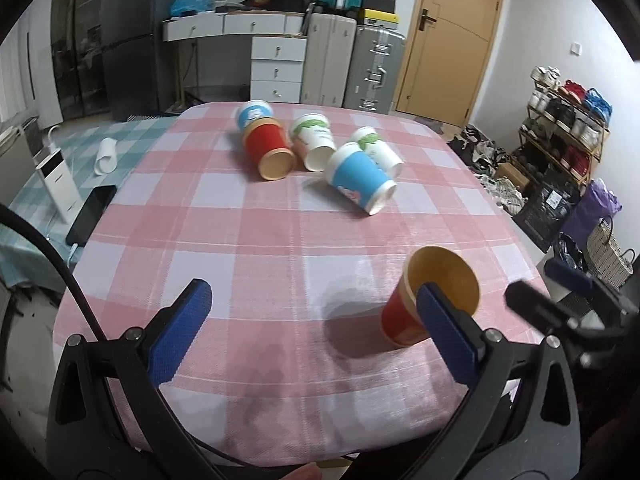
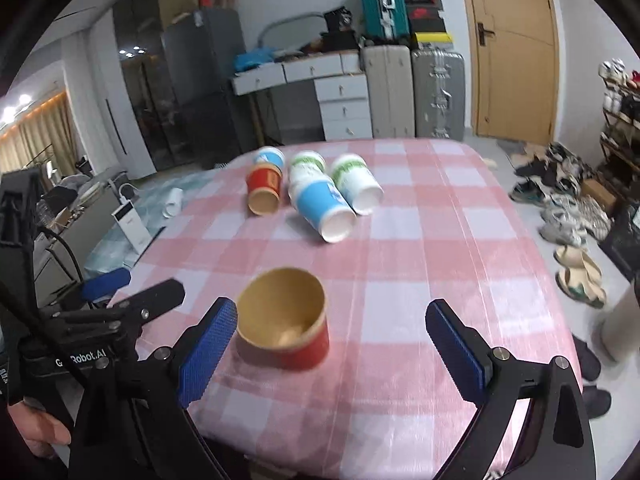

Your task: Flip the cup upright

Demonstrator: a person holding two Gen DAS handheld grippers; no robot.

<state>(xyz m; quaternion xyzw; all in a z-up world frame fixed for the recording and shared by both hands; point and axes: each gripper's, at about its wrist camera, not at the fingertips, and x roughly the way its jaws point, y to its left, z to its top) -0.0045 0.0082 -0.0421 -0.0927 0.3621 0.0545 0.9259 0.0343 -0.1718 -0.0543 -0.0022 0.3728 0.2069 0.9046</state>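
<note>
On the tabletop (image 2: pixel 400 280) one red cup (image 2: pixel 284 320) stands upright; five cups (image 2: pixel 320 196) lie tipped; both grippers' jaws gape empty.

Red cup (image 2: pixel 282 320): paper, matt, tan inside. Tipped cups (image 1: pixel 320 148): paper too, printed sleeves, plain white inside. Tablecloth (image 1: pixel 256 240): woven cloth, pink/white check, matt, fine ribbed texture. Left gripper (image 1: pixel 312 320) & right gripper (image 2: pixel 332 340): black plastic frames w/ metal screws, semi-matt; blue finger pads (image 2: pixel 208 348) rubbery-looking, knurled grid finish. Door (image 1: pixel 452 32): wood-look, smooth, satin. Suitcases (image 2: pixel 438 92): hard shell, grey one looks like ribbed metal.
</note>
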